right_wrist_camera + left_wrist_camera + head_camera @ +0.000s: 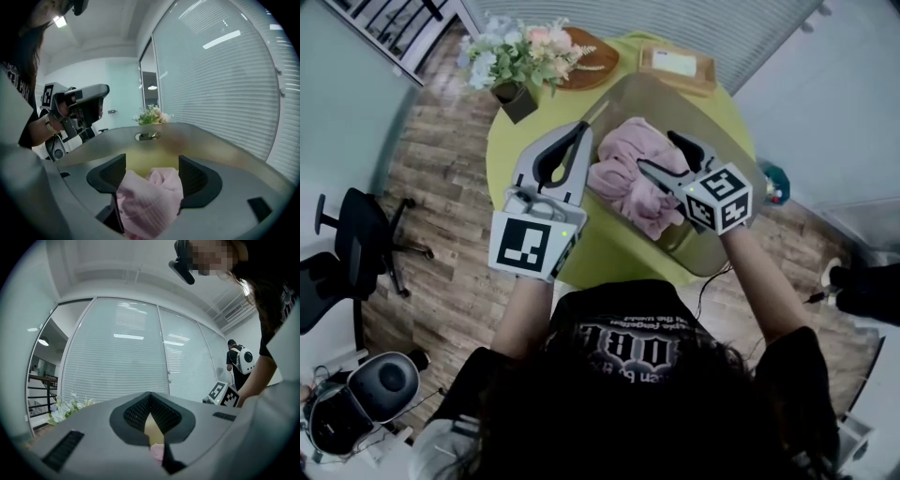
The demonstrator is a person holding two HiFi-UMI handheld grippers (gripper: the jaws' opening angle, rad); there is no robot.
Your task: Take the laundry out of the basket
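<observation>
A pile of pink laundry [628, 173] lies in a translucent basket [675, 89] on a round yellow-green table [609, 248]. My right gripper [656, 152] hovers over the pile with its jaws wide apart. In the right gripper view a fold of the pink cloth [150, 201] bulges up between those jaws [151, 161] without being squeezed. My left gripper [581, 129] is at the basket's left rim with its fingertips together. In the left gripper view [150, 394] the jaws meet with nothing pinched; a scrap of pink shows low in the gap.
A potted bunch of flowers [514, 61], a wooden board [591, 58] and a flat cardboard box [678, 64] sit at the table's far side. An office chair [356, 244] stands on the wood floor at left. Window blinds [117, 357] run behind the table.
</observation>
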